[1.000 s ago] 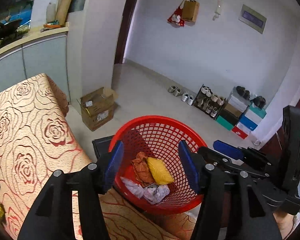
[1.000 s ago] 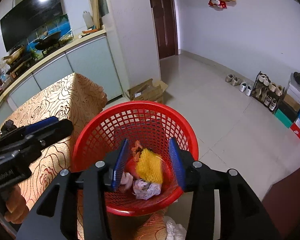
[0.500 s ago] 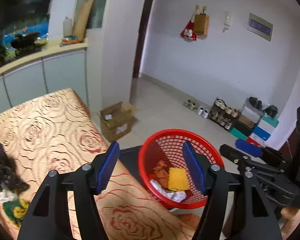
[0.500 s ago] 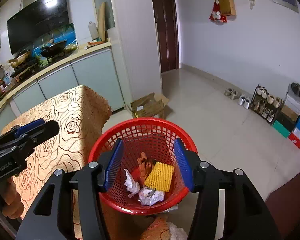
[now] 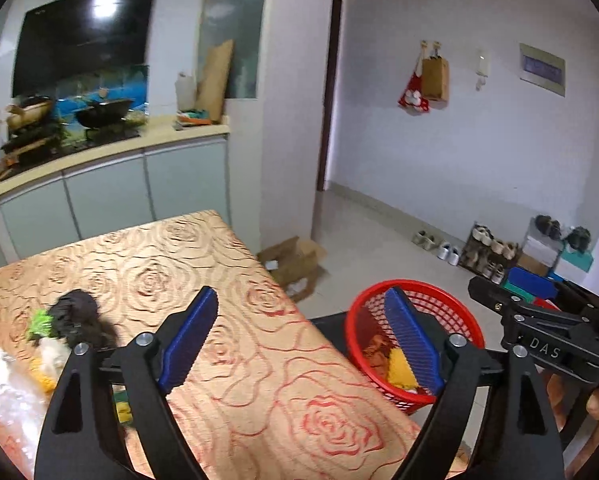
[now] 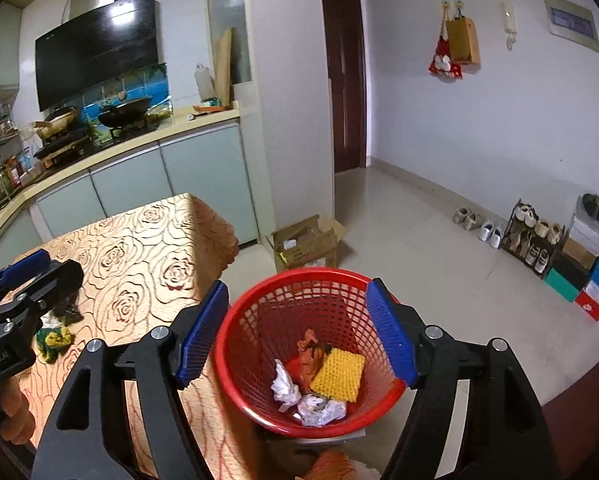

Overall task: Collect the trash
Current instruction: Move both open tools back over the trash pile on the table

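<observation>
**A:** Two grippers, both empty right now. From the left wrist view, our left gripper [image 5: 299, 344] has just been opening its jaws, nothing between them, and it's pointing over the tablecloth [image 5: 259, 360]. Leftover trash pile [image 5: 55, 340] sits at the table's left edge: a dark clump, something green, white and yellow scraps, plus a clear plastic bag [image 5: 7, 392] nearer the corner. Red basket [image 5: 455, 320] is off the right edge, down on the floor side.

**B:** Yep, and from the right wrist view our right gripper [image 6: 299, 336] hangs above the basket [image 6: 235, 364], its jaws also just been opening, gripping nothing. Inside we see a yellow mesh piece [image 6: 337, 374], an orange scrap [image 6: 309, 354] and crumpled paper [image 6: 285, 386].

**A:** So we'd guess a drop-off is done and we're heading for the next pickup. Next move means reaching left to that pile.

**B:** Room-wise: kitchen counter [image 6: 139, 136] behind the table, cardboard box [image 6: 305, 246] on the tile floor, shoe rack [image 6: 533, 236] by the wall.
</observation>
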`<state>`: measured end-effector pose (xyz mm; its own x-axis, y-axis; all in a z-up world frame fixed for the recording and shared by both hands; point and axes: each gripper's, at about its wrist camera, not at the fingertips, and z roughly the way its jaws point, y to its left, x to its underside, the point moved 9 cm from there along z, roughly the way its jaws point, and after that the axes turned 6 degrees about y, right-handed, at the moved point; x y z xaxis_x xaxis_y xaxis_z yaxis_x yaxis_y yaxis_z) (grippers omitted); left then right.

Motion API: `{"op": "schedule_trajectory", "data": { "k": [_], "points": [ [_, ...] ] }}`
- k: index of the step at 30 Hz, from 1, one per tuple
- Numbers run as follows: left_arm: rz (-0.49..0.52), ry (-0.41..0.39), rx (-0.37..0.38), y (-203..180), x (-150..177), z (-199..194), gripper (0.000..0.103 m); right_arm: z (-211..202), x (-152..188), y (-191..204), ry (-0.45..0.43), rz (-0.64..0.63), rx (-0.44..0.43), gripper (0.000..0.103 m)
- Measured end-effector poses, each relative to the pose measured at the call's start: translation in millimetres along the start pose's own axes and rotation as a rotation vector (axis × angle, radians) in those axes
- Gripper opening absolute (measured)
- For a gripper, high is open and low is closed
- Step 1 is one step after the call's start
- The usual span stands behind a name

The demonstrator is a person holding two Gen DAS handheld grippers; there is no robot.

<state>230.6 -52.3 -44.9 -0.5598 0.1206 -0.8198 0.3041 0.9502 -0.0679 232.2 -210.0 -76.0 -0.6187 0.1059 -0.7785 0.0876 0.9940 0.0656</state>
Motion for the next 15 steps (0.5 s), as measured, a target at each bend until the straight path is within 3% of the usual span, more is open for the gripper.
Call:
{"op": "schedule_trajectory", "data": {
  "k": [9, 15],
  "points": [
    [-0.053, -0.042, -0.085, 42, 5, -36, 0.085, -14, -9, 38, -0.032, -0.049, -0.051, 0.071],
    [-0.096, -0.064, -0.147, 72, 11, -57, 0.086, -23, -16, 60, -0.061, -0.076, -0.088, 0.078]
  ]
}}
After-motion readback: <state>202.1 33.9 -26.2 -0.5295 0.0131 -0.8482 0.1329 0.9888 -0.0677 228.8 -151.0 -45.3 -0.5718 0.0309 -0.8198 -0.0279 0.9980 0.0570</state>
